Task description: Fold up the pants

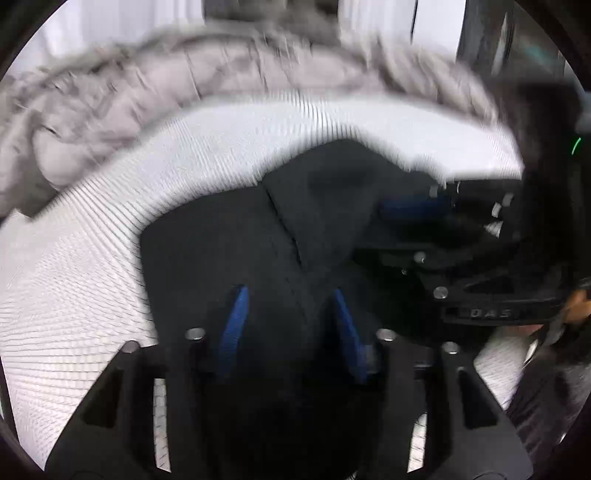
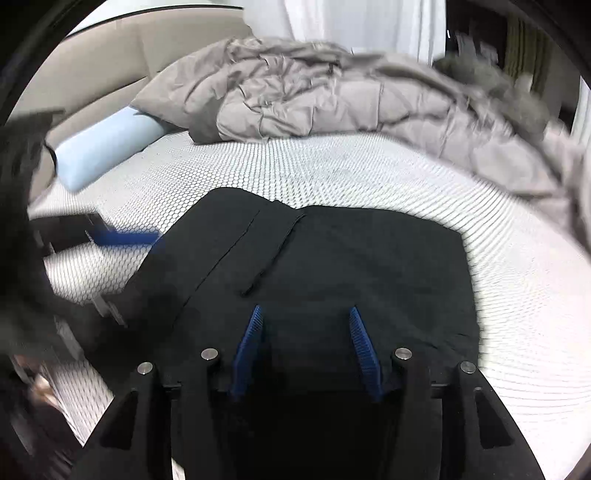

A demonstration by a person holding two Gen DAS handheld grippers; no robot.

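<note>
Black pants [image 2: 332, 258] lie folded in a flat stack on the white honeycomb-patterned mattress [image 2: 295, 173]; they also show in the left wrist view [image 1: 258, 240]. My left gripper [image 1: 288, 295] is open, its blue pads spread just over the near edge of the pants. My right gripper [image 2: 304, 314] is open, also over the near edge of the pants, nothing between its pads. The right gripper shows at the right of the left wrist view [image 1: 424, 206]. The left gripper's blue finger shows at the left of the right wrist view [image 2: 125, 236]. The left view is motion-blurred.
A crumpled grey duvet [image 2: 351, 96] is heaped along the far side of the bed. A light blue bolster pillow [image 2: 107, 147] lies at the far left by the beige headboard [image 2: 103, 66]. White curtains [image 2: 351, 22] hang behind.
</note>
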